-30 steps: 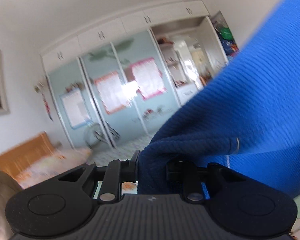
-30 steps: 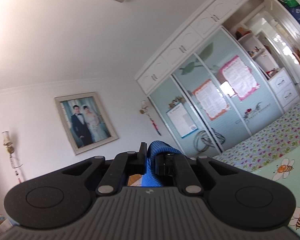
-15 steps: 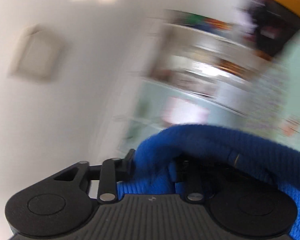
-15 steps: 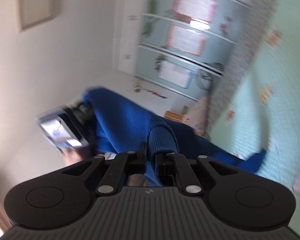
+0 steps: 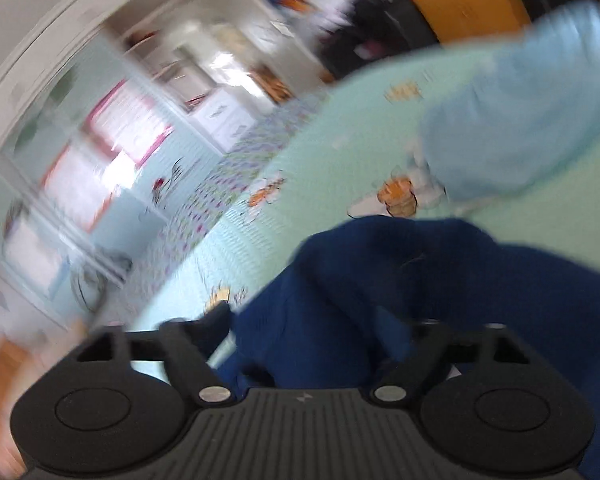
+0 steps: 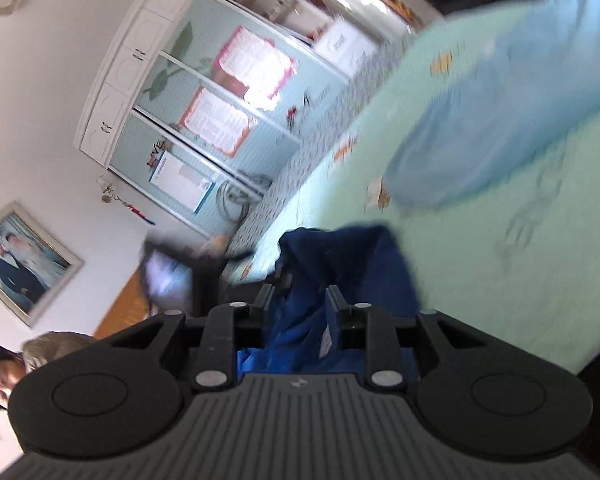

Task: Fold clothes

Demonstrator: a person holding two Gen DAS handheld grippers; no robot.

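Note:
A dark blue knitted garment (image 5: 400,292) lies bunched over my left gripper (image 5: 320,320), whose jaws stand wide apart with cloth draped between them. In the right wrist view the same blue garment (image 6: 340,264) hangs between the fingers of my right gripper (image 6: 300,296), which stand apart by a cloth-filled gap. Both grippers are just above the mint green bed sheet (image 5: 340,152). Both views are blurred by motion.
A light blue folded cloth (image 5: 520,120) lies on the bed further out; it also shows in the right wrist view (image 6: 480,120). A wardrobe with sliding doors (image 6: 220,100) stands past the bed. A person's head (image 6: 0,368) is at lower left.
Both grippers swung down from facing the wall and ceiling toward the bed. Their jaws have opened from a tight grip, and the blue garment has dropped onto the sheet.

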